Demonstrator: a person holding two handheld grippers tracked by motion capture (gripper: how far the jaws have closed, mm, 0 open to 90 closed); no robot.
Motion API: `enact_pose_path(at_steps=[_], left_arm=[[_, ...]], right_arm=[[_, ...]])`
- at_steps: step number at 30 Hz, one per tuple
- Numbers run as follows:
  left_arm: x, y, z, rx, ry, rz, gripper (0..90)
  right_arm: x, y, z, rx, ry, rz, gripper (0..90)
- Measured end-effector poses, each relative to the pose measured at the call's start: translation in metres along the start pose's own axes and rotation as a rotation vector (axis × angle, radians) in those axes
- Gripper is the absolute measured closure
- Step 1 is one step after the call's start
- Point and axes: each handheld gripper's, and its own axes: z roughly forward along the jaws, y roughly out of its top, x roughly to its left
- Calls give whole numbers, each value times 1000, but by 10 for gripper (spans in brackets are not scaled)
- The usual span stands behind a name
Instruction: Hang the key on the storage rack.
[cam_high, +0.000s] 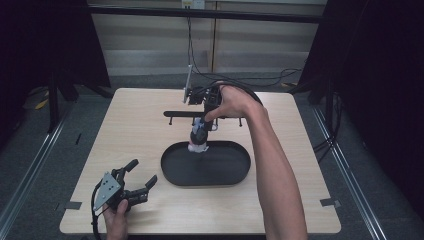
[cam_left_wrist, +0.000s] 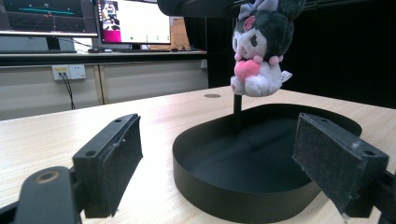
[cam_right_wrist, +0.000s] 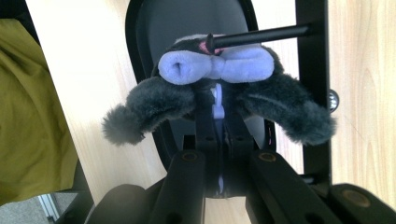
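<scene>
Plush toy held over the black tray

Your right gripper was clenched on a white tag at the top of the plush toy, holding it above the far rim of the oval black tray, beside the black rack. Your left gripper rested released on the table, near the tray.

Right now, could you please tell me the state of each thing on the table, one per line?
Plush toy: held up above the tray, gripped from the top.
Right gripper: shut on the plush toy.
Left gripper: open, holding nothing, low at the table's near left.
Black tray: flat on the table, nothing lying in it.
Black rack: standing behind the tray.
</scene>
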Motion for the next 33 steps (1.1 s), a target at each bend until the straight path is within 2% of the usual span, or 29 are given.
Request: enact_pose_path(at_steps=[4, 30, 33], left_arm=[[0, 0, 0, 0, -2, -1, 153], [0, 0, 0, -1, -5, -1, 153], [1, 1, 0, 5, -16, 20, 153]], right_arm=[[-2, 2, 1, 20, 3, -3, 870], [-8, -4, 3, 6, -15, -24, 850], [-9, -4, 1, 1, -12, -16, 853]])
